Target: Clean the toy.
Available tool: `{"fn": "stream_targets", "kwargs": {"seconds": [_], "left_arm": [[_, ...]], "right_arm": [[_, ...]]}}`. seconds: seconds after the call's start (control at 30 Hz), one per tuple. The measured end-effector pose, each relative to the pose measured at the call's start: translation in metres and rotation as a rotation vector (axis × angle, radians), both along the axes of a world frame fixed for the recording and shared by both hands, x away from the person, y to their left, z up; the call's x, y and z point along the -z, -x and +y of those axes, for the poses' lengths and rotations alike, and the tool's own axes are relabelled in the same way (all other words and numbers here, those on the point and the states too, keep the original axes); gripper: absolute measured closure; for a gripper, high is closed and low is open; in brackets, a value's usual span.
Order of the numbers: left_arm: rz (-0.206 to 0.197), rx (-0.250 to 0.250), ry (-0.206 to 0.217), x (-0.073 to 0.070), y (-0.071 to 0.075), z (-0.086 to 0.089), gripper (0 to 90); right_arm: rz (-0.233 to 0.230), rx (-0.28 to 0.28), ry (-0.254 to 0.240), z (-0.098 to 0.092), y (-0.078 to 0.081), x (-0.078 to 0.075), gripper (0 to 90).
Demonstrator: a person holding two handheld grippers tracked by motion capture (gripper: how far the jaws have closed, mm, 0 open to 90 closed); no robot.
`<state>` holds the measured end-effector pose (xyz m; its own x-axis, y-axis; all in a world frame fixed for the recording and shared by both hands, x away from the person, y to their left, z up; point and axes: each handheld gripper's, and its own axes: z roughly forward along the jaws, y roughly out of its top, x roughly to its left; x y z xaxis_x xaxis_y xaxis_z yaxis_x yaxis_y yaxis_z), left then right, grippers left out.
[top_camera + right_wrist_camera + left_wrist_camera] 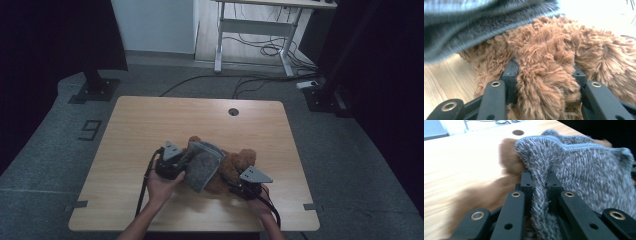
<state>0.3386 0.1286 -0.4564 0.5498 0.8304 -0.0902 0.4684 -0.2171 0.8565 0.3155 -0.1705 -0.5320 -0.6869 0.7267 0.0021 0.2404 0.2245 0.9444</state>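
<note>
Plainly fuzzy brown teddy bear [235,167] in right claw [544,72], grey knit garment [584,170] pinched by left claw [540,182]

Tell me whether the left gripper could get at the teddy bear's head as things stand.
Probably not right away. The left gripper is shut on the grey knit garment, which drapes over the teddy bear between that gripper and the head. The right gripper grips the bear's fur.

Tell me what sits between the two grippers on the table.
In the high view, the grey knitted garment and the brown teddy bear lie between the left gripper and the right gripper.
</note>
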Motion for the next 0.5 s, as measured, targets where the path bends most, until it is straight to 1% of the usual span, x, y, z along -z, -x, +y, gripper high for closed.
{"fn": "stream_targets", "kwargs": {"seconds": [0.03, 0.1, 0.13, 0.23, 0.27, 0.3, 0.37, 0.4, 0.43, 0.47, 0.5], "left_arm": [[0.015, -0.02, 0.022, 0.002, -0.002, 0.012, 80.0], [0.029, -0.049, 0.031, 0.004, -0.005, 0.026, 79.9], [0.033, -0.065, 0.029, 0.005, -0.006, 0.033, 79.9], [0.052, -0.106, -0.009, 0.014, -0.008, 0.047, 79.9], [0.069, -0.118, -0.015, 0.019, -0.009, 0.052, 80.0], [0.095, -0.125, -0.015, 0.025, -0.01, 0.057, 80.1], [0.131, -0.125, 0.011, 0.033, -0.011, 0.064, 80.1], [0.141, -0.12, 0.035, 0.036, -0.011, 0.067, 80.1], [0.137, -0.121, 0.046, 0.035, -0.011, 0.068, 80.1], [0.123, -0.121, 0.05, 0.032, -0.01, 0.067, 80.2], [0.105, -0.115, 0.044, 0.026, -0.009, 0.064, 80.2]], "right_arm": [[0.0, 0.0, -0.001, 0.0, 0.0, 0.0, 54.9], [-0.002, 0.001, -0.002, 0.0, 0.0, 0.0, 54.9], [-0.001, 0.001, -0.003, 0.0, 0.0, 0.0, 54.9], [0.0, -0.001, -0.005, 0.0, 0.0, 0.0, 54.9], [0.0, -0.001, -0.006, 0.0, 0.0, 0.0, 54.9], [0.0, -0.001, -0.004, -0.001, 0.0, 0.0, 54.9], [0.0, -0.002, -0.008, -0.001, 0.0, 0.001, 54.9], [0.0, -0.002, -0.008, -0.001, 0.0, 0.001, 54.9], [0.0, -0.002, -0.008, -0.001, 0.0, 0.001, 54.9], [-0.001, -0.002, -0.009, -0.001, 0.0, 0.001, 54.9], [-0.001, -0.002, -0.011, -0.001, 0.0, 0.001, 54.9]]}}
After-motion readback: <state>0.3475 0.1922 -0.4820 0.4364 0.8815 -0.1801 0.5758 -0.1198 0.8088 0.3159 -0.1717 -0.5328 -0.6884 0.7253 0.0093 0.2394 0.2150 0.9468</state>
